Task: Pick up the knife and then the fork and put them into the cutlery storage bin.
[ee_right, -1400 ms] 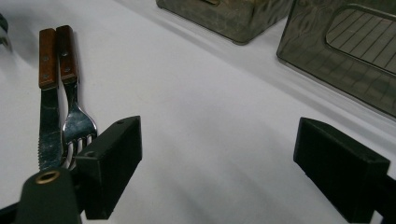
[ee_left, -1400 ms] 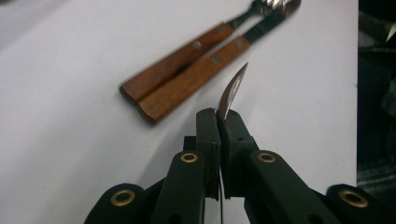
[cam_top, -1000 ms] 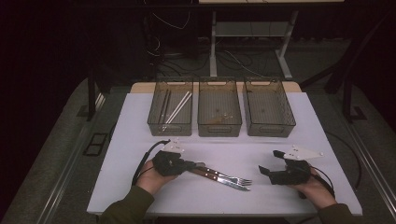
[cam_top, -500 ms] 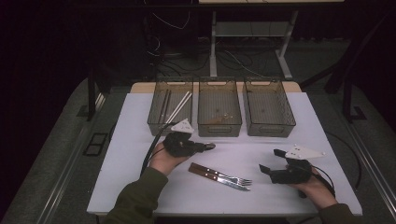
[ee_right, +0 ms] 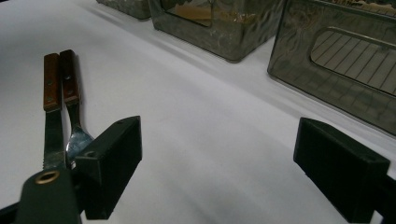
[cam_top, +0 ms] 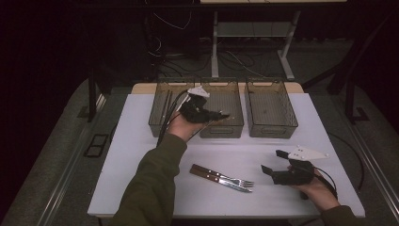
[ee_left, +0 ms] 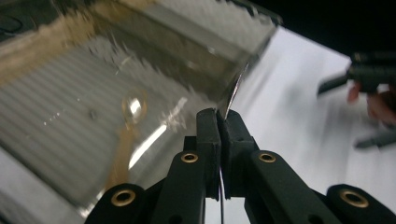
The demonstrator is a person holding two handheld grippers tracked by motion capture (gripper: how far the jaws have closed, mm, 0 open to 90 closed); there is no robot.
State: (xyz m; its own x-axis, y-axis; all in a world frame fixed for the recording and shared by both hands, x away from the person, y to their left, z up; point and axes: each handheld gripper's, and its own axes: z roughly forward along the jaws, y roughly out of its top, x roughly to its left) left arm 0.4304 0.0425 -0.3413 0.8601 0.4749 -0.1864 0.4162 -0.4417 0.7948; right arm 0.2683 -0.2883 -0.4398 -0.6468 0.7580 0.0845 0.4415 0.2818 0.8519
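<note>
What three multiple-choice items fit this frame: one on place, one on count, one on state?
1. Where is the left gripper?
A) over the middle bin
B) resting on the floor
C) over the right-hand bin

2. How many wooden-handled utensils lie on the white table?
A) one
B) two
C) four

3. How do the jaws of the right gripper stand?
A) shut on a spoon
B) shut on nothing
C) open, nothing between

Answers:
1 A: the high view shows it raised above that bin.
2 B: a pair lies side by side near the table's front.
3 C: the right gripper view shows bare table between wide-apart jaws.
</note>
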